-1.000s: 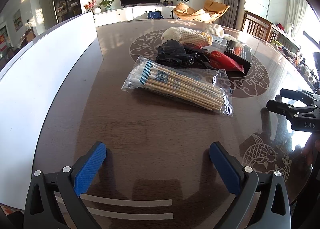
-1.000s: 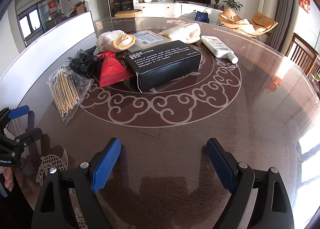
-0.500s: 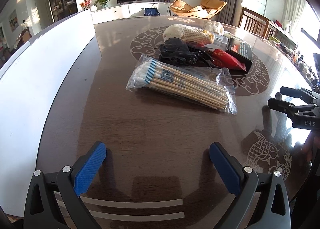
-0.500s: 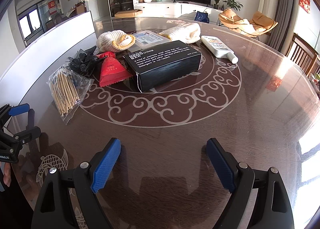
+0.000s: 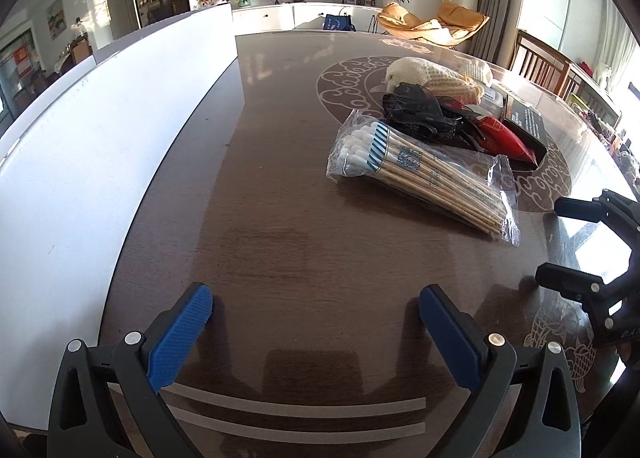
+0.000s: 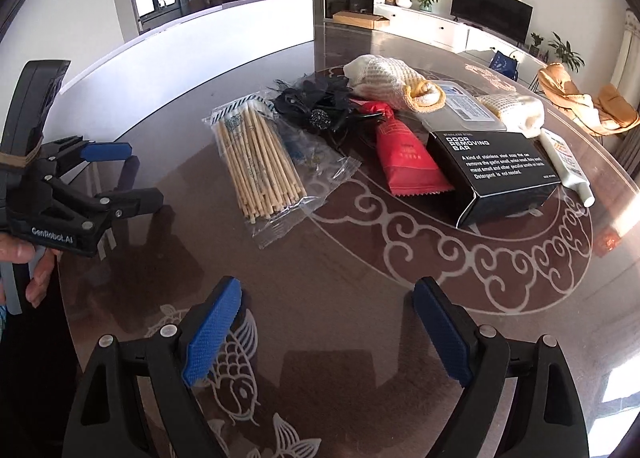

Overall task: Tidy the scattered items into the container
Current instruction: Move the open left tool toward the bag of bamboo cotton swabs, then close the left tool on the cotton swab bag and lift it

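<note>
The left gripper (image 5: pixel 316 312) hangs low over the dark round table (image 5: pixel 280 226) with its blue pads spread wide and nothing between them. The right gripper (image 6: pixel 328 310) is just as wide apart and empty, above a fish pattern near the table edge. A hand (image 6: pixel 28 266) grips the left gripper's handle in the right wrist view.

The scattered things lie together near the middle of the table, ahead of both grippers. Nearest is a clear bag of cotton swabs (image 6: pixel 260 162), lying flat. Behind it sits a black flower ornament (image 6: pixel 320 106), touching a red packet (image 6: pixel 408 162). Just beside the packet is a black box (image 6: pixel 500 170) printed "ODOR REMOVING BAR". Behind these lie 2 knitted cloths (image 6: pixel 384 78), a clear plastic case (image 6: pixel 464 110) and a white tube (image 6: pixel 568 162).

No container can be made out; a white panel (image 5: pixel 100 118) runs along the far left edge of the table.
</note>
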